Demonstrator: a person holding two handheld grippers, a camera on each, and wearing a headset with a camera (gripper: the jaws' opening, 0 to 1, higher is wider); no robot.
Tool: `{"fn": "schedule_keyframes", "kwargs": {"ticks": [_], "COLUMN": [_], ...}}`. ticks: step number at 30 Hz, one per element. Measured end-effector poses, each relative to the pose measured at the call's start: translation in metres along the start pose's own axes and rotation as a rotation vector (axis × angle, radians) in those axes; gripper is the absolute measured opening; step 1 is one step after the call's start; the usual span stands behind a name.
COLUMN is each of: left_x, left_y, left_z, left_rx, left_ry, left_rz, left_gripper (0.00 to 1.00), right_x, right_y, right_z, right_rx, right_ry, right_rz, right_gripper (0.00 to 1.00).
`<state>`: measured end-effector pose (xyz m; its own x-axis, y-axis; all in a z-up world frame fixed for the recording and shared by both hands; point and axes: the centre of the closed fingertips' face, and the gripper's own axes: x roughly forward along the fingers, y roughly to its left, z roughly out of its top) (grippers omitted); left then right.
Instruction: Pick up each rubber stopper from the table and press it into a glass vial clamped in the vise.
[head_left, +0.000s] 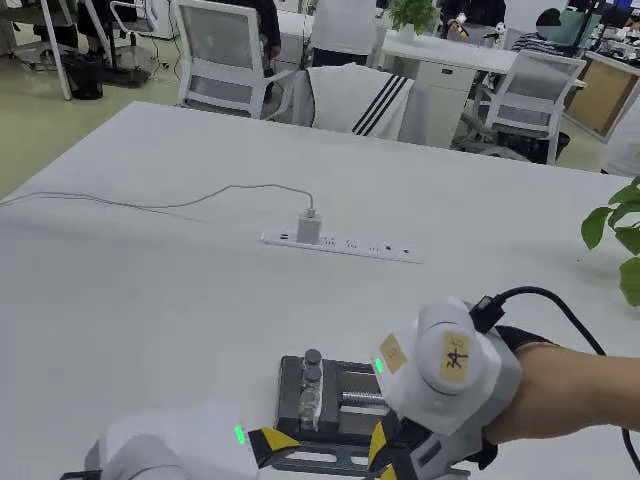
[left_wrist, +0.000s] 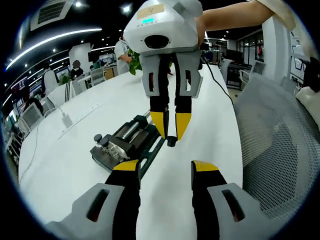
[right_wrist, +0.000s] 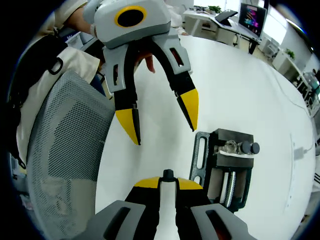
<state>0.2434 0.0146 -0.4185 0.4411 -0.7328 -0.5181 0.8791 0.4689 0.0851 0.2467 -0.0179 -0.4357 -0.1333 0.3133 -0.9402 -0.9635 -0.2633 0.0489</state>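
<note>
**Beside the vise, a stopper gripped and ready to seat**

Near the front edge of the white bench (head_left: 200, 270), the right gripper (right_wrist: 168, 186) has its yellow-tipped jaws clamped on a small dark rubber stopper (right_wrist: 168, 174). It holds the stopper low, just beside the vise (left_wrist: 131, 137); whether the stopper touches the bench cannot be told. The left gripper (left_wrist: 165, 167) faces it with jaws apart, holding nothing.

A clear, round glass vial (right_wrist: 231, 146) sits pinched between the vise's dark metal blocks. Two dark caps show at one end, and whether an open mouth remains is unclear.

The step in hand looks like carrying the stopper to a vial. It should go best with the plug end left free of the jaws, lined up with the vial's axis, then pushed straight and slowly. Rubber is soft and will yield, while glass is hard, slick and brittle. A sideways push could crack the vial or twist it in the clamp.
</note>
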Motion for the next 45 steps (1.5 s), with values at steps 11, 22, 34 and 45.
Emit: {"fn": "schedule_keyframes", "kwargs": {"ticks": [11,22,34,45], "left_x": [0.012,0.020,0.020,0.020], "left_y": [-0.008,-0.014,-0.014,-0.019], "left_z": [0.005,0.003,-0.005,-0.010], "left_rx": [0.009,0.077,0.072,0.059], "left_ry": [0.040,0.098,0.133,0.150], "left_rz": [-0.060,-0.082,-0.085,-0.098], "left_gripper": [0.22,0.16,0.10,0.05], "right_x": [0.001,0.005,0.008,0.010], "right_y": [0.001,0.005,0.011,0.015], "right_z": [0.009,0.021,0.026,0.030], "right_rx": [-0.025,-0.036,-0.057,-0.069], "right_ry": [0.001,-0.002,-0.001,0.020], "right_rz": [-0.006,0.002,0.017,0.023], "right_gripper": [0.06,0.06,0.06,0.06]}}
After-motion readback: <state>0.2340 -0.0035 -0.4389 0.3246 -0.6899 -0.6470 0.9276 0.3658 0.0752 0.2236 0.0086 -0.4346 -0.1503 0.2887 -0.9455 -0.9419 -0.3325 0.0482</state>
